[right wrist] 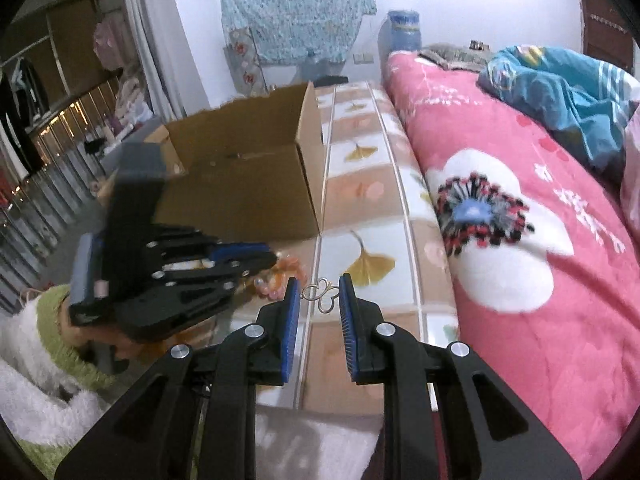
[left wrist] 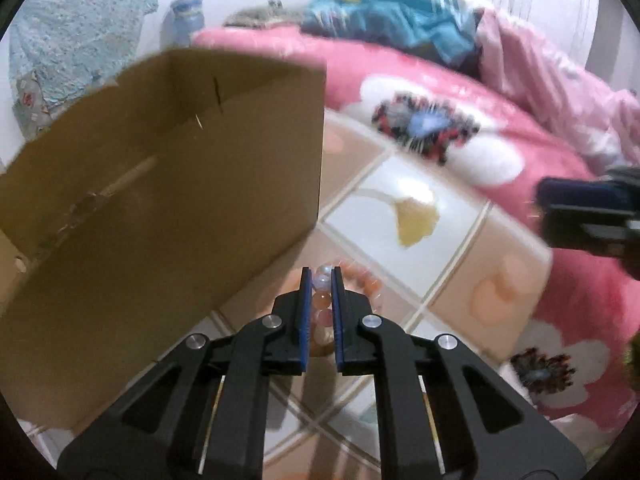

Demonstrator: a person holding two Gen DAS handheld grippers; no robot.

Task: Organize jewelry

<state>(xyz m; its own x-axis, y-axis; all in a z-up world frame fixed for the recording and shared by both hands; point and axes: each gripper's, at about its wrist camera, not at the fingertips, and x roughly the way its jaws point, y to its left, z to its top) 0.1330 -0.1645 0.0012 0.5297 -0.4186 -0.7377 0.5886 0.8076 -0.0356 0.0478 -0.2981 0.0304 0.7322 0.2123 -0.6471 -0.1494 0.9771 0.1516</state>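
Our left gripper (left wrist: 321, 280) pinches a bead bracelet (left wrist: 323, 294) (lower centre), its string running away from us; our right gripper (right wrist: 320, 294), half open, brackets a silver clasp (right wrist: 322, 294) lying crosswise.

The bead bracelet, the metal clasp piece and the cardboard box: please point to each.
bead bracelet (left wrist: 322, 285), left wrist view, pale bead between the fingers
metal clasp piece (right wrist: 322, 295), right wrist view, its looped middle
cardboard box (right wrist: 240, 196), right wrist view, inner floor

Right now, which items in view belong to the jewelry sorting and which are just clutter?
Job: beaded bracelet in left hand-held gripper; silver clasp-like ornament between right hand-held gripper fingers; cardboard box.
Clutter: pink floral quilt; blue blanket; water jug.
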